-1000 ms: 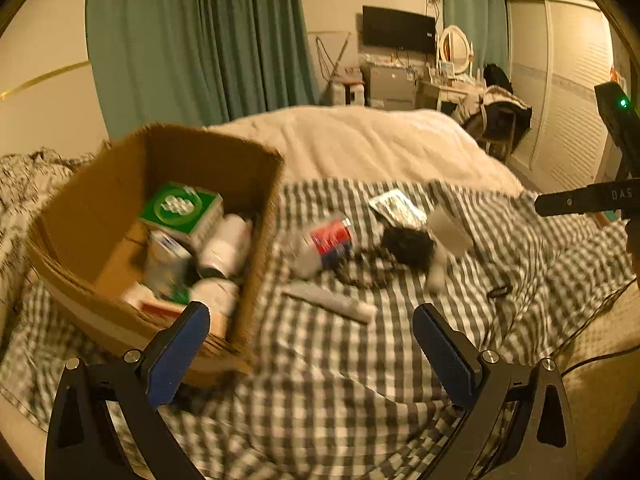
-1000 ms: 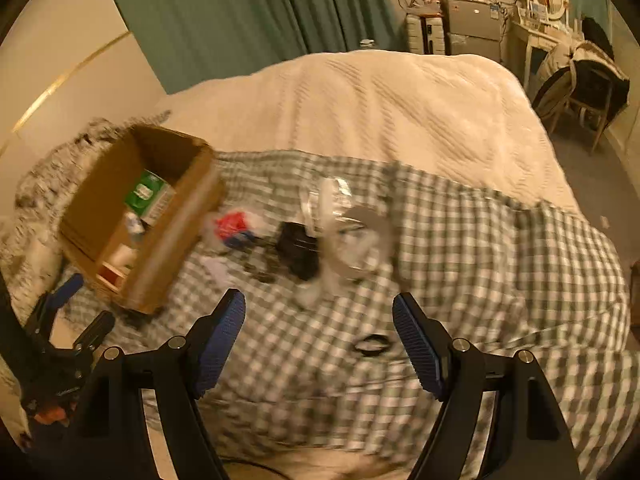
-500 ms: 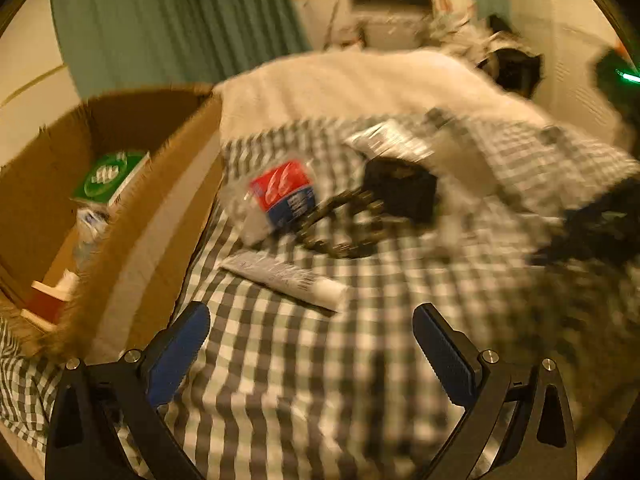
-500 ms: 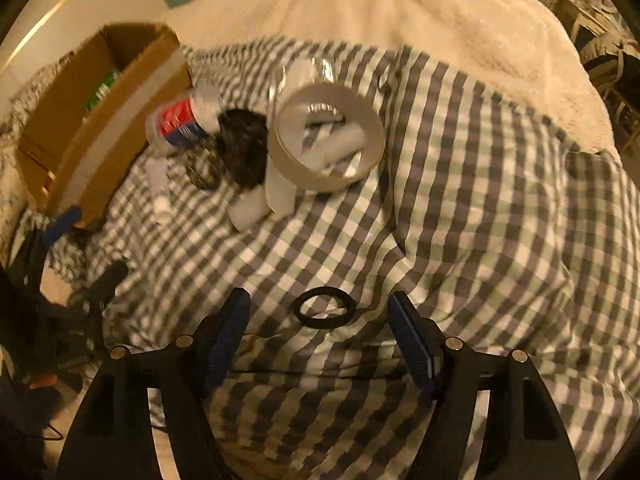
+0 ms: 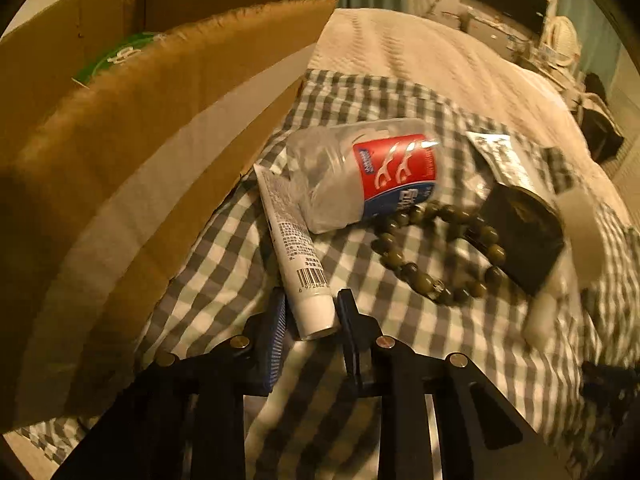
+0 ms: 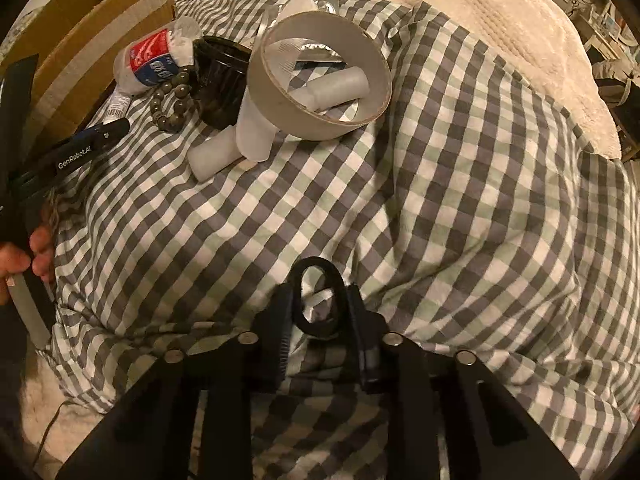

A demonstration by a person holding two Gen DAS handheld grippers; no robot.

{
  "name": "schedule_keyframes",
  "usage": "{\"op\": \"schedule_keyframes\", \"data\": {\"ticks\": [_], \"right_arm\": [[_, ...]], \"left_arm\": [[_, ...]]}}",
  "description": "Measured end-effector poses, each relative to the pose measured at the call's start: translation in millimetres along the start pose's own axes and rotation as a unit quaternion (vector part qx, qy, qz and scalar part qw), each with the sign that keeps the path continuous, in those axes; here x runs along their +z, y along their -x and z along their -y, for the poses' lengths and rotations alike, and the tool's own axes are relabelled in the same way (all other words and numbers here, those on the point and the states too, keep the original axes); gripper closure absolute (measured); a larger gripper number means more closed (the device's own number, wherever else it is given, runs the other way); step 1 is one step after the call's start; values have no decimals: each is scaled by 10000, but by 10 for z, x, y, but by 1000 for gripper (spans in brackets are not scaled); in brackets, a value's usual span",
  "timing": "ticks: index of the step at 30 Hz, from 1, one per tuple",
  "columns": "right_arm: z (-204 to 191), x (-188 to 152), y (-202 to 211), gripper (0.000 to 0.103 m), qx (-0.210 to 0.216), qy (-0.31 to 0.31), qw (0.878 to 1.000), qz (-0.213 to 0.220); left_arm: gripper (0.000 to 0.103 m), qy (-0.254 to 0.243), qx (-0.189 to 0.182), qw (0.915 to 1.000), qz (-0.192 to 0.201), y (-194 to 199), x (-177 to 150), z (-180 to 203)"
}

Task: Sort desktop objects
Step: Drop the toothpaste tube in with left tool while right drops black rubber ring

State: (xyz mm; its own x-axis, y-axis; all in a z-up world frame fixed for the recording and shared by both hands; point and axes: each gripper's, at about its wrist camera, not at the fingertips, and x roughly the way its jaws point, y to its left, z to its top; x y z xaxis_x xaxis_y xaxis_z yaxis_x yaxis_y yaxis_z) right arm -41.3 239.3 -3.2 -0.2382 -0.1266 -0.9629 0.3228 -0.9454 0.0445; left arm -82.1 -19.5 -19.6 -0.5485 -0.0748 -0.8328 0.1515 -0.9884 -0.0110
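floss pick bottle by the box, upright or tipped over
Tipped over: the floss pick bottle lies on its side on the checked blanket, beside the cardboard box.

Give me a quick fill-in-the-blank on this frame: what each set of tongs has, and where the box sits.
1. The left tongs are closing on the cap end of a white ____.
2. The right tongs are closing on a black ____.
3. The bead bracelet lies partly on a ____ pouch.
4. In the left view, the cardboard box stands to the ____ of the tube.

Missing: tube; ring; black; left
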Motion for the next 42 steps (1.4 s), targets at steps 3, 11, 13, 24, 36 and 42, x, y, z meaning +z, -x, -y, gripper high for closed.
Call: {"op": "schedule_keyframes", "data": {"ticks": [3, 11, 13, 24, 36, 42], "right_arm": [[-5, -57, 197, 90, 19, -105, 9998, 142], [189, -129, 1014, 95, -112, -845, 9903, 1097], [65, -125, 1187, 95, 49, -864, 9879, 1289], [-730, 153, 1714, 95, 942, -476, 9783, 1785], [-2193, 1453, 1516, 95, 1594, 590, 9704, 1715], [-2774, 2078, 987, 76, 1557, 580, 9774, 1304]], "left_arm": [[79, 85, -329, 9993, 174, 254, -71, -89], [82, -168, -1509, 9855, 764, 1169, -202, -262], [82, -441, -1546, 9819, 1003, 1352, -165, -235], [82, -797, -1662, 9634, 1949, 2010, 269, -642], [82, -79, -667, 9743, 2150, 1575, 767, -1759], [80, 56, -776, 9761, 2028, 1414, 837, -1962]]}}
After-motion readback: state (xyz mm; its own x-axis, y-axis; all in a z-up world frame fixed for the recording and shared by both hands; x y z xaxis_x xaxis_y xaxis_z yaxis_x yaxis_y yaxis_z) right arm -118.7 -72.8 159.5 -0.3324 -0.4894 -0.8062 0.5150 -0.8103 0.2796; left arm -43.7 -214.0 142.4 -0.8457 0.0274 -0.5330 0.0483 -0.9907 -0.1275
